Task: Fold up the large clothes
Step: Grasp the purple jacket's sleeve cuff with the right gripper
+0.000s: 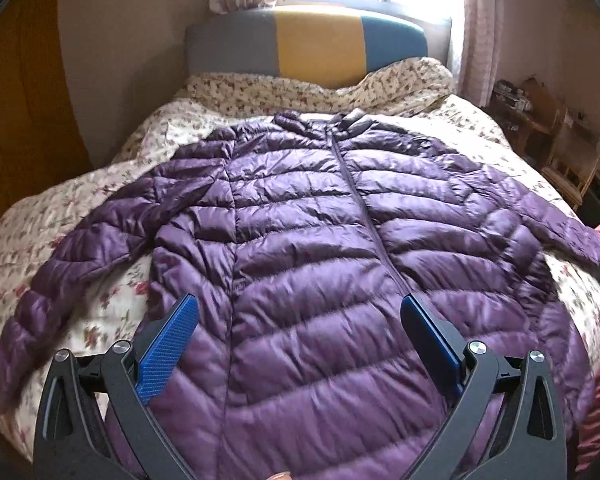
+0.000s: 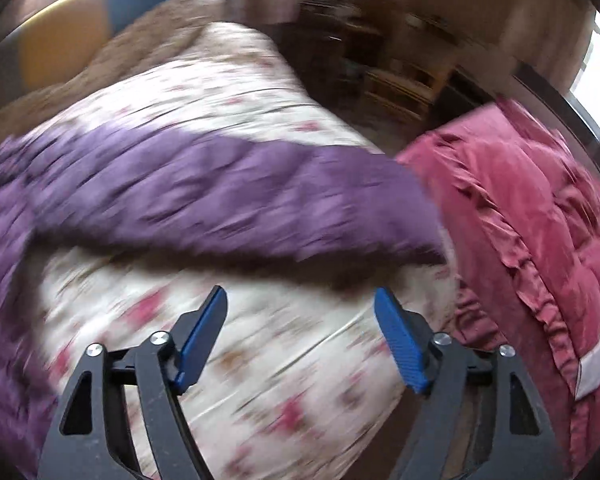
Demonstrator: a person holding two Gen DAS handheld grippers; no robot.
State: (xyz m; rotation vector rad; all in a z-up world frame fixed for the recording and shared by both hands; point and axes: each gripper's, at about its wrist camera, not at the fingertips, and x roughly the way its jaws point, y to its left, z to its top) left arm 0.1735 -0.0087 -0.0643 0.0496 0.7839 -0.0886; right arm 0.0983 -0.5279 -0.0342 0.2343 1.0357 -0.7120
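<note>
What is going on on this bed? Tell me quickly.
A person holding two blue-padded grippers is about to fold a purple quilted puffer jacket, which lies zipped and spread flat on the floral bedspread, sleeves out. The left gripper hovers open over the jacket's hem. The right gripper, open and empty, is near the jacket's sleeve. Nothing is folded yet.
</note>
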